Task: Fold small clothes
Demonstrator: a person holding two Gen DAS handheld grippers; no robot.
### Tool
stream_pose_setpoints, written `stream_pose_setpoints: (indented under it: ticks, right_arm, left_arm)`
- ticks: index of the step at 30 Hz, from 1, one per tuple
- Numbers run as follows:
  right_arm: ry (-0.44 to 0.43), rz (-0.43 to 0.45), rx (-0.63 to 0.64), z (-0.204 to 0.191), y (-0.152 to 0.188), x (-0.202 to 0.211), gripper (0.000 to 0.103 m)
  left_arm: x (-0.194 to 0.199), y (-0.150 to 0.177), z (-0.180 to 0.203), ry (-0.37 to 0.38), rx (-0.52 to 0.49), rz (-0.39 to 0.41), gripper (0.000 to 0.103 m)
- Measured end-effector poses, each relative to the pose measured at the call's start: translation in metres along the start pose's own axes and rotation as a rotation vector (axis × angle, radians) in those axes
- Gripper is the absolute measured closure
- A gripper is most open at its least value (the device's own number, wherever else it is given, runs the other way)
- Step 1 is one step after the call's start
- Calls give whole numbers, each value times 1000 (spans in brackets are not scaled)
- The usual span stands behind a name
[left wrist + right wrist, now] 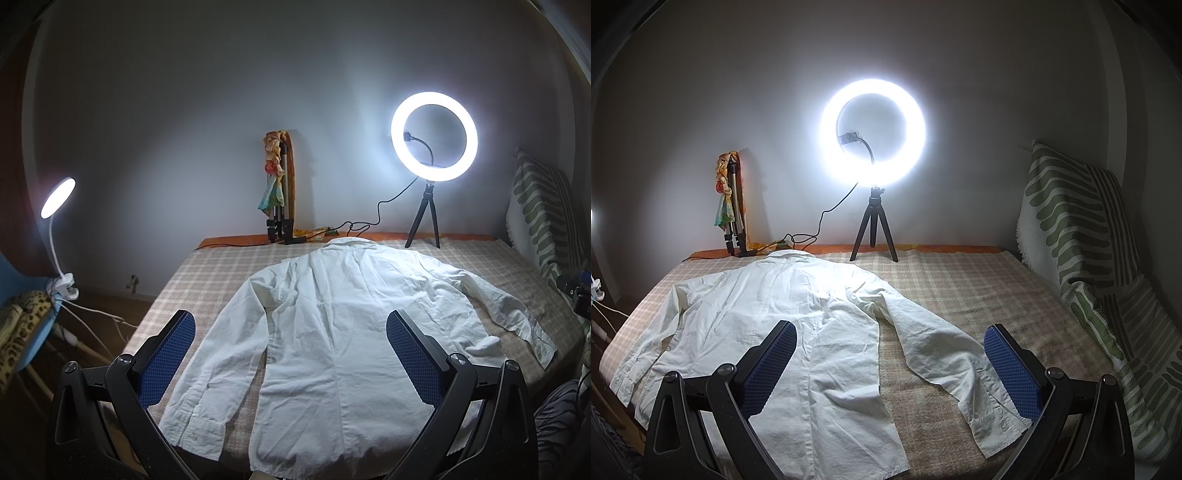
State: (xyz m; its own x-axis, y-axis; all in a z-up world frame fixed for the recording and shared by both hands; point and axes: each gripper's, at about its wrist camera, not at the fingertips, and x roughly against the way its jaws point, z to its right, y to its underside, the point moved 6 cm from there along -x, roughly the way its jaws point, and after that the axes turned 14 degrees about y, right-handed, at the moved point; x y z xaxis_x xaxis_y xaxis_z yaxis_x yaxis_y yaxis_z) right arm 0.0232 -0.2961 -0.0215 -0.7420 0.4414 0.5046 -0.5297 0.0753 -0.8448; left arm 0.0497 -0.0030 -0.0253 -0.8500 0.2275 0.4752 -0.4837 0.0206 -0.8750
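A white long-sleeved shirt [325, 332] lies flat, back up, on a checked blanket [221, 266], collar toward the wall and both sleeves spread outward. My left gripper [291, 328] hovers open above the shirt's lower left part, its blue-padded fingers [170, 354] wide apart with nothing between them. In the right wrist view the same shirt [775, 325] fills the left half. My right gripper [890, 343] is open over the right sleeve [945, 354], whose cuff lies beside the right finger.
A lit ring light on a small tripod [434, 136] stands at the bed's far edge with its cable. A folded tripod with a colourful cloth [279, 192] leans against the wall. A green-patterned cushion [1082, 221] lines the right side. A clip lamp [59, 195] stands at left.
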Motion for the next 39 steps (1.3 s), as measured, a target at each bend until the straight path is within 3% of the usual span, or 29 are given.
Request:
stream_pose_setpoints:
  ticks: [28, 39]
  right_arm:
    - [1, -1, 3, 0, 2, -3, 0]
    - [-25, 0, 18, -21, -7, -9, 0]
  left_arm:
    - [-5, 9, -4, -11, 16, -9, 0]
    - [-12, 15, -20, -28, 31, -25, 0]
